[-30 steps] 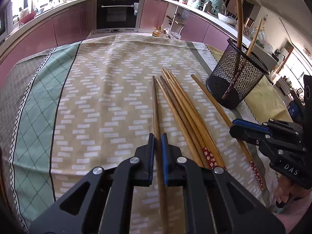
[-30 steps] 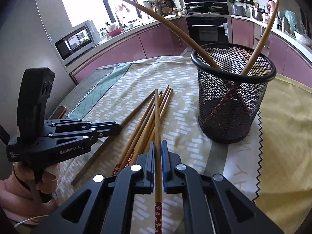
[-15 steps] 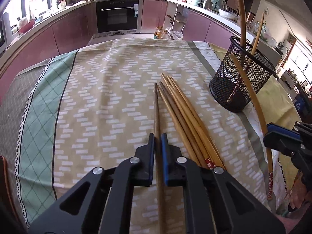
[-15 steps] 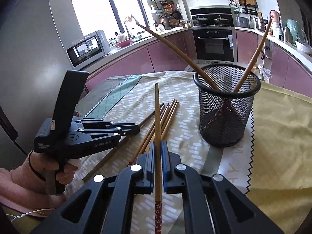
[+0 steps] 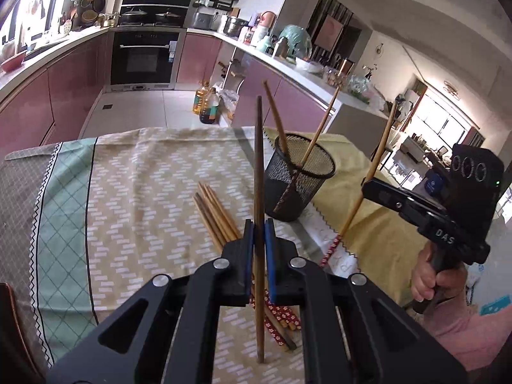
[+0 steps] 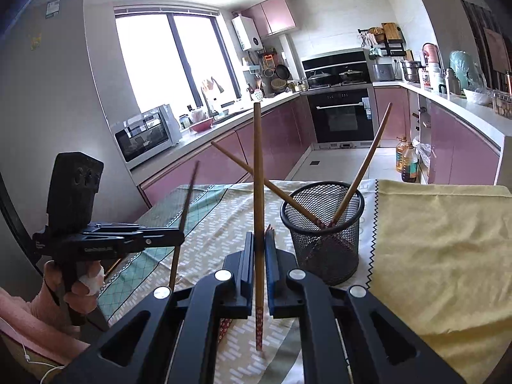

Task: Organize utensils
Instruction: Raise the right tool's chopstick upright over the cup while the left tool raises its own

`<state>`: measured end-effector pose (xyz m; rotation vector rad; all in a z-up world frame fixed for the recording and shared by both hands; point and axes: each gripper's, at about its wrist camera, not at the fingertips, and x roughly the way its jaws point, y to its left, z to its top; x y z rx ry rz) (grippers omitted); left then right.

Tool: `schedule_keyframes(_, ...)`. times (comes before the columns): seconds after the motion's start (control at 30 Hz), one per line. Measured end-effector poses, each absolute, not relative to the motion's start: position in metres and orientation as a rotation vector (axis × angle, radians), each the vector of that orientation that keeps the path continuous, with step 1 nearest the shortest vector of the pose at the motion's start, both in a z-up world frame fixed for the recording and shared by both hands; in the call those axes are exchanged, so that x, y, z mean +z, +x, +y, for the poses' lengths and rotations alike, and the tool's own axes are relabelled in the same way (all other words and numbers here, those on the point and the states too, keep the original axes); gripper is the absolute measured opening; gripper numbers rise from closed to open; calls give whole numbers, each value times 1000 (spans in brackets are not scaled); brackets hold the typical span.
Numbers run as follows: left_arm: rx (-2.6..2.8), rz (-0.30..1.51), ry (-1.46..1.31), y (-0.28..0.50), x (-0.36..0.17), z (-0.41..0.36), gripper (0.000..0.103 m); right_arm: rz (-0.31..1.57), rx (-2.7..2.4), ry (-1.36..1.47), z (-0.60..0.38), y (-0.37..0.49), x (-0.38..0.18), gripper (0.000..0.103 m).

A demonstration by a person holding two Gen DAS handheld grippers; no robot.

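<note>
Chopsticks fill both our tools: left gripper [image 5: 259, 243] pinches a dark wooden stick [image 5: 259, 172], right gripper [image 6: 258, 256] a lighter one (floral end) [image 6: 258, 172], both raised near the black mesh cup [image 6: 323, 224]; more lie on patterned cloth [image 5: 134, 192].

Left gripper [image 5: 259, 256] clamped on dark chopstick [image 5: 260, 172], tip up. Mesh holder [image 5: 297, 185] far right with two chopsticks inside; loose chopstick bundle [image 5: 217, 217] on cloth [image 5: 134, 198]. Right gripper [image 5: 368, 188] gripping light chopstick [image 5: 374, 166].

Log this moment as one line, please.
left gripper: shut on dark chopstick | right gripper: shut on light chopstick | mesh cup: two chopsticks inside | loose chopsticks: on tablecloth
</note>
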<state>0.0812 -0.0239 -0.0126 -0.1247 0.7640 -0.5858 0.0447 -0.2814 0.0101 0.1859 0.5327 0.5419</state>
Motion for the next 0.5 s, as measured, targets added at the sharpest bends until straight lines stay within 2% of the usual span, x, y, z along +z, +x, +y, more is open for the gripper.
schedule_keyframes(0.5,-681,523,-199,90,73,-40,7,377,494,181,-310,57,70,6)
